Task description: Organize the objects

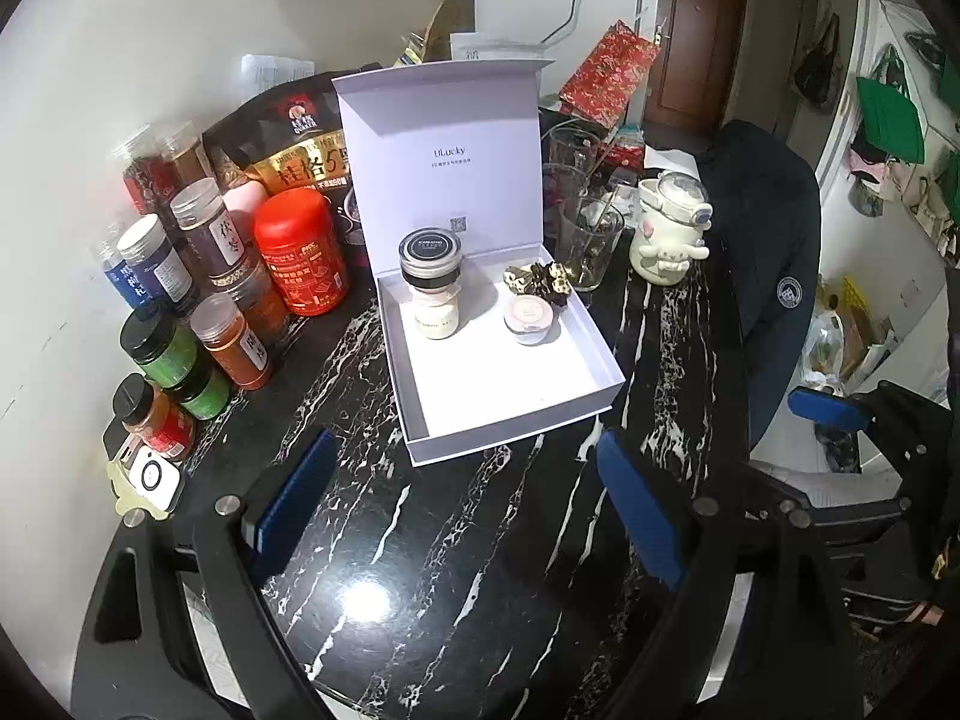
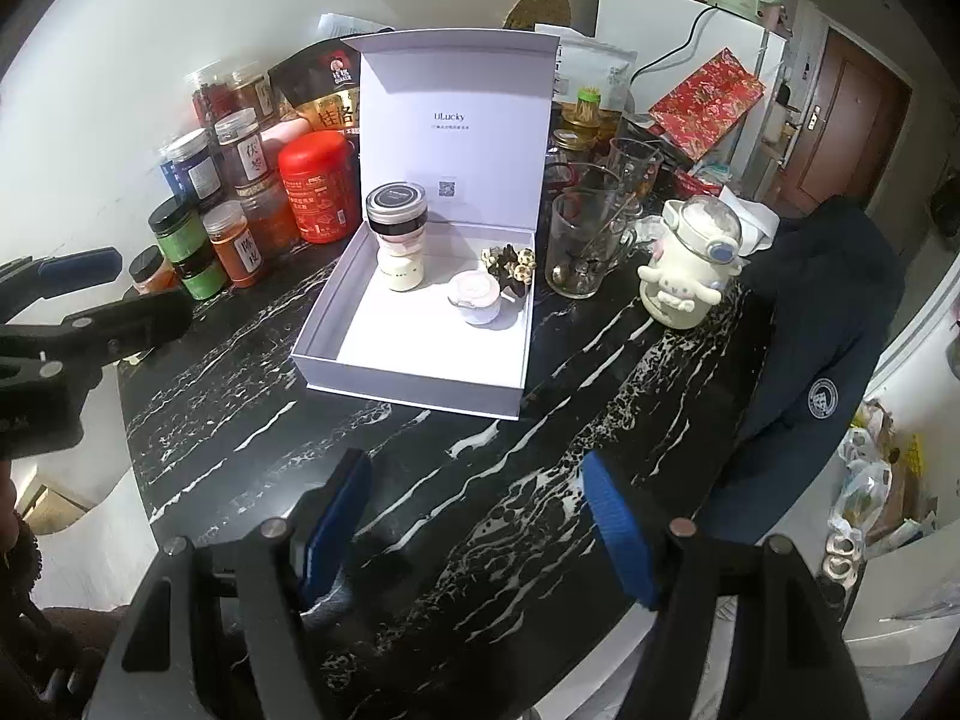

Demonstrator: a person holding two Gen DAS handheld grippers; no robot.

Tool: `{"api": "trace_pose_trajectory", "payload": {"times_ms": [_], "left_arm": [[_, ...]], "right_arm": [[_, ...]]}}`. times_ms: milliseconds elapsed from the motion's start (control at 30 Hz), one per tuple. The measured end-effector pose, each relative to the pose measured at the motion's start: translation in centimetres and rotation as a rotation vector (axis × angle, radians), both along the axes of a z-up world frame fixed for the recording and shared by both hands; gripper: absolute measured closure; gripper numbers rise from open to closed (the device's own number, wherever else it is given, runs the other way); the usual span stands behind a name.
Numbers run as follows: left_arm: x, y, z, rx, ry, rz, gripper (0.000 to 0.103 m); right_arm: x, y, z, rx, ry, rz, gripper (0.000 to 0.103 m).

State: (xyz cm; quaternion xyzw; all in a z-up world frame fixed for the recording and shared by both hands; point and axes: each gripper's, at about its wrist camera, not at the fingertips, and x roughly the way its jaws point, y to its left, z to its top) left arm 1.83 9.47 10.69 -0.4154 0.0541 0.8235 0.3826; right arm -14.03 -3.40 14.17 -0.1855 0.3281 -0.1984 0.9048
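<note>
A white gift box [image 1: 570,384] [image 2: 420,378] lies open on the black marble table, its lid standing upright. Inside it stand a tall cream jar with a black lid [image 1: 431,285] [image 2: 399,234], a small pink-lidded pot [image 1: 530,318] [image 2: 476,297] and a dark flower-like ornament [image 1: 540,282] [image 2: 510,264]. My left gripper [image 1: 462,516] hovers open over bare table in front of the box, with nothing between its blue pads. My right gripper [image 2: 474,516] is likewise open and empty, nearer the table's front edge. The left gripper's fingers [image 2: 90,300] show at the left edge of the right wrist view.
Several spice jars and a red tin [image 1: 300,252] [image 2: 315,186] crowd the left by the wall. Glass cups [image 1: 585,246] [image 2: 579,246] and a white cartoon mug [image 1: 672,228] [image 2: 690,264] stand right of the box. A dark jacket [image 1: 762,276] [image 2: 822,324] drapes over a chair at the right.
</note>
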Motion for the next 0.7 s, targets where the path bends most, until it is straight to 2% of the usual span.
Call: {"api": "trace_pose_trajectory", "payload": {"times_ms": [700], "left_arm": [[0.76, -0.34, -0.53, -0.007, -0.013, 0.036, 0.015]], "right_arm": [[0.27, 0.35, 0.28, -0.002, 0.003, 0.025, 0.029]]}}
